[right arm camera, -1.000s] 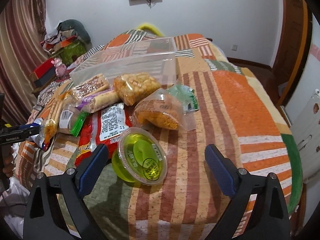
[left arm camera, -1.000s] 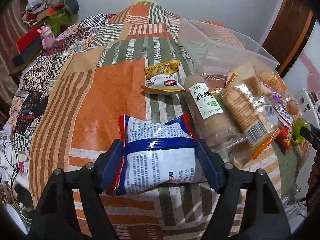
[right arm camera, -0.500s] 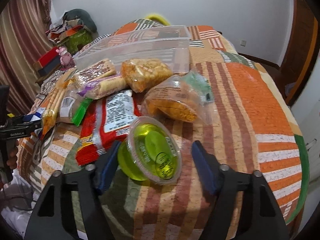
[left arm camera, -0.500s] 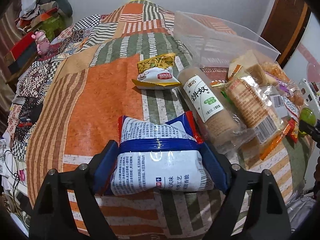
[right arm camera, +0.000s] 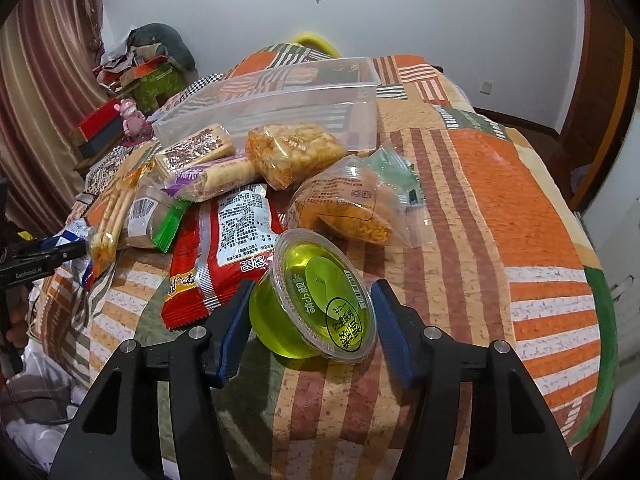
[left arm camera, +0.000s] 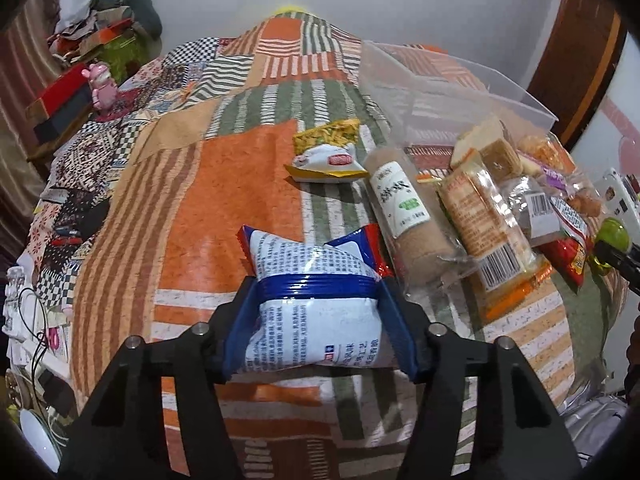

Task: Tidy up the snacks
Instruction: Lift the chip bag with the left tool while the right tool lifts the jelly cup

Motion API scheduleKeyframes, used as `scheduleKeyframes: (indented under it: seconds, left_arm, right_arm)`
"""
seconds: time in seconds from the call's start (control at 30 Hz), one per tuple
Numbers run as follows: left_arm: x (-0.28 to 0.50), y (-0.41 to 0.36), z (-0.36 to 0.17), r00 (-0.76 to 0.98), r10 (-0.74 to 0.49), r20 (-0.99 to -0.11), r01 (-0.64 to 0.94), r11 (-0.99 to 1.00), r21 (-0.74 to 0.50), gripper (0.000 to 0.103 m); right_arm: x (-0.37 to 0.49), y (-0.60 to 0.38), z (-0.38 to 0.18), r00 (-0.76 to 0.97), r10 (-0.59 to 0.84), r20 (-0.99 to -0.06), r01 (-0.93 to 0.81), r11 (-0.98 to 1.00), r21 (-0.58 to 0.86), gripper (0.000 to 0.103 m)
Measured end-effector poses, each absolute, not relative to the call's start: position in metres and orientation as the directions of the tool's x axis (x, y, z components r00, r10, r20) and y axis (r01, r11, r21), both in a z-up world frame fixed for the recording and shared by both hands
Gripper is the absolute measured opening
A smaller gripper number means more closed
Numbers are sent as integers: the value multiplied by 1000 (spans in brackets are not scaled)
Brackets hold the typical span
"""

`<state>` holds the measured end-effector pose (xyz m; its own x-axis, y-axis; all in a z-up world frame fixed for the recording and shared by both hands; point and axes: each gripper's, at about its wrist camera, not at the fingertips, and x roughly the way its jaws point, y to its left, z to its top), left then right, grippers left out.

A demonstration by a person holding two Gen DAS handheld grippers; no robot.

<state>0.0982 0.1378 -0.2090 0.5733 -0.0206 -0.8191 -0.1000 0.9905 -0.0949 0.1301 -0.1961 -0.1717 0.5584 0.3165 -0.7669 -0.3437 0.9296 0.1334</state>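
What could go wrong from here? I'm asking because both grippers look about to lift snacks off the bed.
The left gripper is closing on the puffy white-and-blue bag; more squeeze could crush its contents, or the slick film could slip out. The right gripper is closing on the tilted green jelly cup, seemingly catching its rim on one side, so it may tip or pop free. The clear bin sits behind the snack pile, which either load could knock.
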Motion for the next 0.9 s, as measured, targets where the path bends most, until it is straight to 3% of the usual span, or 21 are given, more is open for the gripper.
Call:
scheduleKeyframes:
  seconds: [0.33,0.4,0.47,0.6,0.63,0.7,0.77,0.8,0.83,0.9]
  left_arm:
    - [88,144,-187,624,7,-782,-106,991,-75,40]
    - [87,145,-181,636,6,-772,-106,991,-80,32]
    - [87,146,-172,648,9,-762,-111,990,-83,0]
    - [92,149,-166,642,-24,-766,-83,991,-101,0]
    - [94,148,-168,629,5,-777,-96,993,-70,1]
    - [95,148,-175,603,42,-796,-120,992,-38,15]
    - [96,152,-187,576,34,-817,-136,989,-55,59]
    - [95,153,-191,571,29,-821,-144,987,-66,68]
    - [95,156,-196,566,18,-824,-153,985,-84,74]
    - [98,156,-209,540,14,-842,-161,983,-88,74]
  right_arm:
    - [128,-201,-155,597,321,-735,-340,931,130,55]
    - [128,-202,-153,603,327,-727,-341,930,136,55]
    - [128,-202,-150,609,332,-720,-342,929,138,55]
    - [128,-202,-145,620,337,-709,-349,927,136,55]
    - [129,-203,-145,620,339,-708,-349,927,137,55]
    - [130,-203,-146,616,343,-709,-350,926,144,55]
    - [129,-202,-146,610,349,-711,-351,924,152,55]
    - [130,-202,-147,607,349,-714,-351,924,153,55]
    - [130,-202,-148,606,347,-716,-350,925,152,55]
    - [131,-203,-149,604,344,-719,-345,926,153,55]
